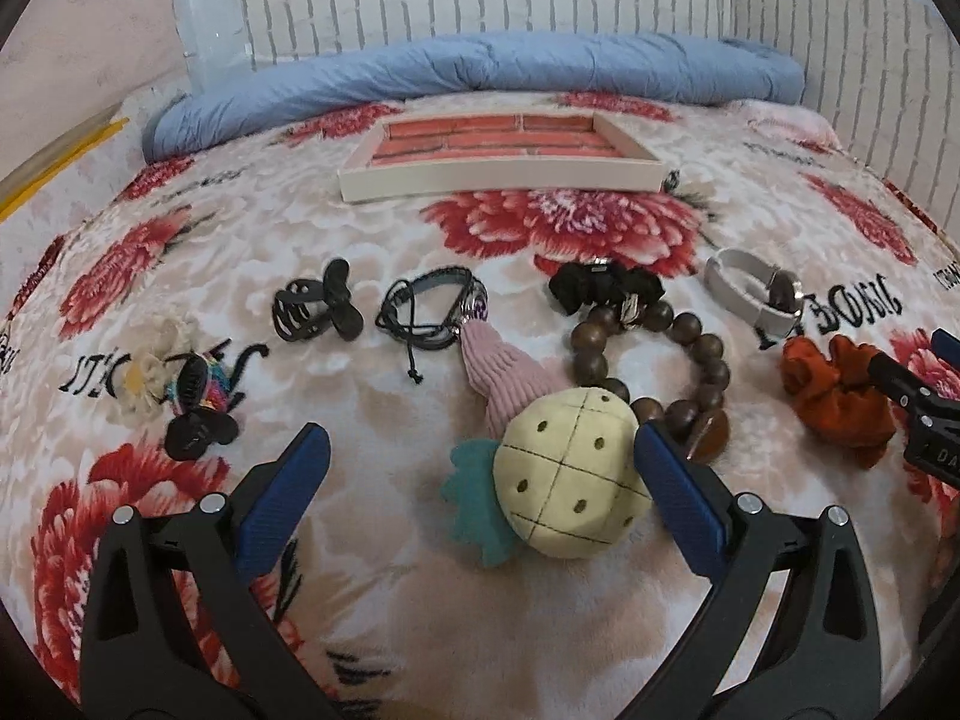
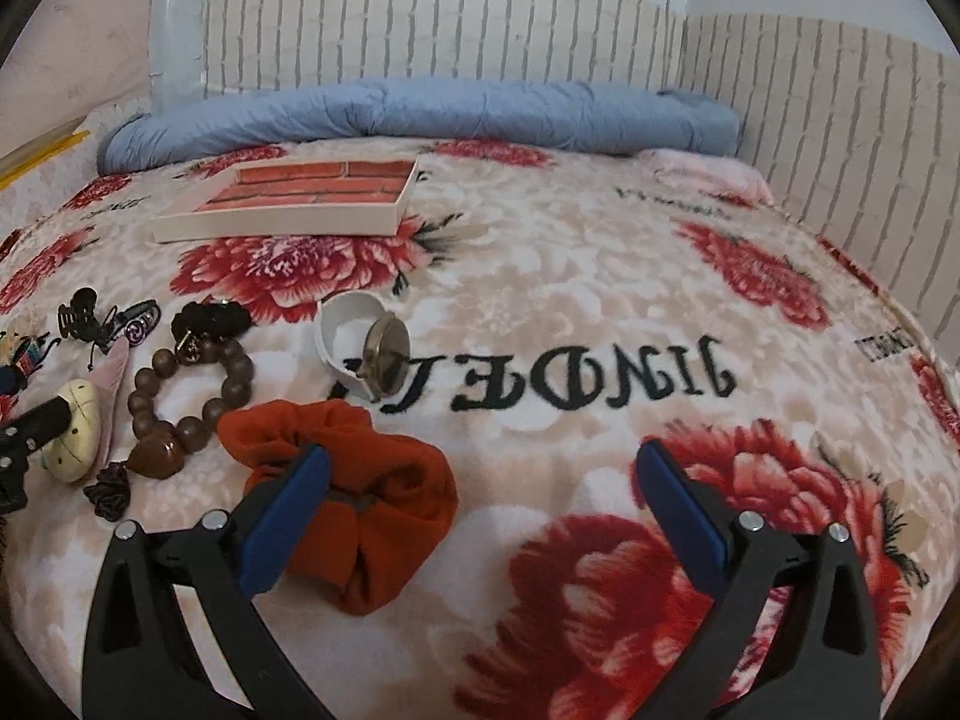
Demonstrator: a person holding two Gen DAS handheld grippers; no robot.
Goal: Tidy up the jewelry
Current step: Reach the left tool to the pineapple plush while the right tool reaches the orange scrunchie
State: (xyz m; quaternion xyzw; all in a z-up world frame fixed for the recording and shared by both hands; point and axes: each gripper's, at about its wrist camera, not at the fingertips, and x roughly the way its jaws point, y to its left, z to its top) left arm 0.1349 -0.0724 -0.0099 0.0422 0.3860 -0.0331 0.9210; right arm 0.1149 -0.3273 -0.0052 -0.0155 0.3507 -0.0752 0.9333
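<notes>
Where the floral blanket (image 1: 420,630) covers the bed, a rolled blue quilt (image 1: 480,69) lies along the white brick-patterned wall, and in front of it sits a shallow white tray (image 1: 501,177) lined with red brick print, holding nothing that can be seen. The jewelry and hair pieces lie in a loose row on the blanket, well short of the tray. The left gripper (image 1: 480,462) hangs with its blue pads spread wide, nothing between them; its right pad sits in front of the wooden bead bracelet (image 1: 651,354) and just beside the plush pineapple charm (image 1: 570,474), though contact cannot be judged. The right gripper (image 2: 483,483) is likewise spread wide, its left pad overlapping the rust-orange scrunchie (image 2: 384,516); whether it touches is unclear. Only the left view shows the black claw clip (image 1: 315,306), the cord bracelet (image 1: 429,312) and the crocheted flower clip (image 1: 174,381) plainly; in the right view they are crowded at the edge and partly cut off. The right view shows the white-strapped watch (image 2: 366,345) lying over black lettering on the blanket, and a small dark scrunchie (image 2: 108,492) hidden from the left camera. A black scrunchie (image 1: 603,288) lies beyond the beads.
</notes>
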